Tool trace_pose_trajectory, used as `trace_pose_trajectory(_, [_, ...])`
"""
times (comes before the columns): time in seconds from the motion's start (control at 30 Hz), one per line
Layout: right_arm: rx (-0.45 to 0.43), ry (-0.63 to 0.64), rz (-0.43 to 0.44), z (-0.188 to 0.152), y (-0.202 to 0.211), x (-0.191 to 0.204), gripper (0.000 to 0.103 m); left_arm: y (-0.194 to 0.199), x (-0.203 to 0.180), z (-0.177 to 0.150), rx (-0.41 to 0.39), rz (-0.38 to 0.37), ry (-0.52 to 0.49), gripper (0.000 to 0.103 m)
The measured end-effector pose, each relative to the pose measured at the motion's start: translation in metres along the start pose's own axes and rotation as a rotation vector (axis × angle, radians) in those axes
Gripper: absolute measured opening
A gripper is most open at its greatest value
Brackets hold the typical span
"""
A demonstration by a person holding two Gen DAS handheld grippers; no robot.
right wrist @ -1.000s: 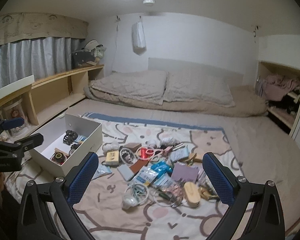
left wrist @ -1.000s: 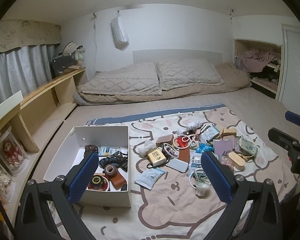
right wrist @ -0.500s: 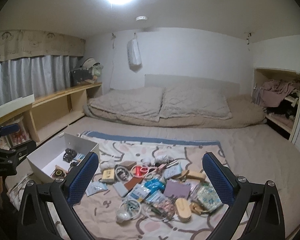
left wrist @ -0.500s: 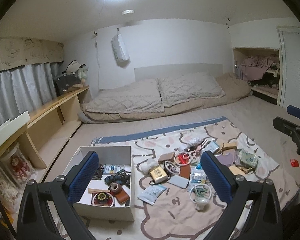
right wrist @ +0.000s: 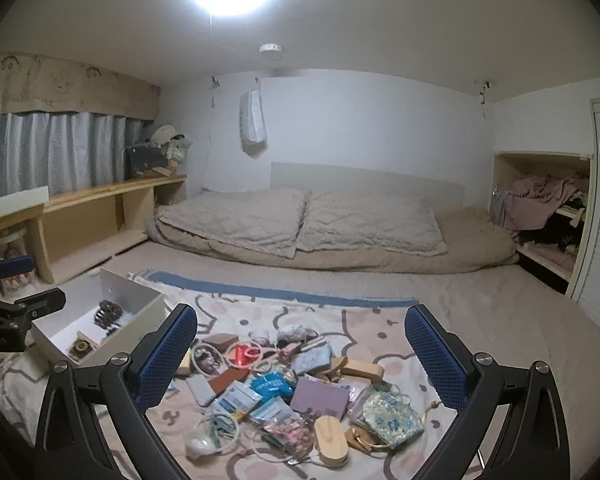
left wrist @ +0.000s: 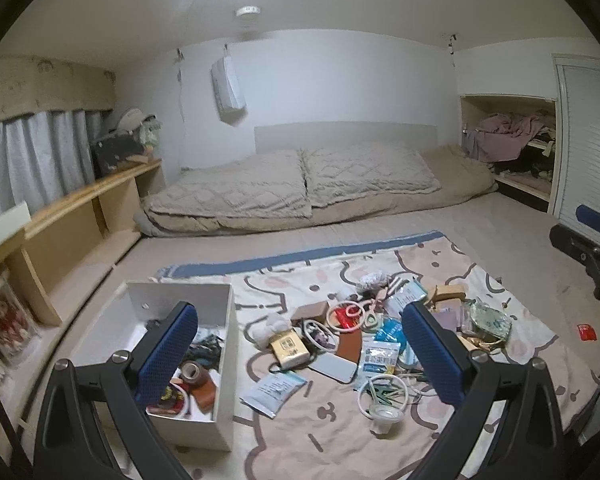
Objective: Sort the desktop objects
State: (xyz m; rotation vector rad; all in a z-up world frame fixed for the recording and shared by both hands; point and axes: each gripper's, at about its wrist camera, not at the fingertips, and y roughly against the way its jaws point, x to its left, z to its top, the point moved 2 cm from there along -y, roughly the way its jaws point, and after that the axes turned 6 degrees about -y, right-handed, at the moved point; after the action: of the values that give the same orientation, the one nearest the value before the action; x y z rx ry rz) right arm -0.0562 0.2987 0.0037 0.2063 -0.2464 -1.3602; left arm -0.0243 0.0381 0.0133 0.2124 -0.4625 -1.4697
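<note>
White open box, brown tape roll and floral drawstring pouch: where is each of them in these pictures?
White open box [left wrist: 225, 364]: left wrist view, on its right side wall.
Brown tape roll [left wrist: 191, 371]: left wrist view, on the roll's top rim, inside the box.
Floral drawstring pouch [right wrist: 392, 417]: right wrist view, middle of its patterned fabric.

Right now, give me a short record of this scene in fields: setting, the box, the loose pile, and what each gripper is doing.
setting: bedroom, patterned blanket spread on the floor in front of the bedding
box: white box at the blanket's left edge, open on top, already holding a tape roll and other small items
pile: loose items to the right of the box, including a phone, a floral pouch and a wooden piece
left gripper: open, empty, above the blanket
right gripper: open, empty, above the pile
</note>
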Motion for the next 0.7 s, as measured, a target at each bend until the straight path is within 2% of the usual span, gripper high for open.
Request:
trace_pose_trajectory(0.37, [0.122,-0.065,-0.033,-0.046,-0.054,-0.026,0.103,-0.052,-0.009,-0.044,0.033,-0.012,0.070,0.103])
trace_pose_trajectory(0.47, [0.133,-0.104,-0.047,-0.054,-0.069,-0.033,0.103,-0.065,-0.011,-0.053,0.051,0.040,0.068,0.103])
trace_pose_trajectory(0.7, [0.155,-0.192,-0.035,-0.080,-0.106,-0.030,0.103,-0.084,-0.010,-0.076,0.095,0.037,0.096,0.103])
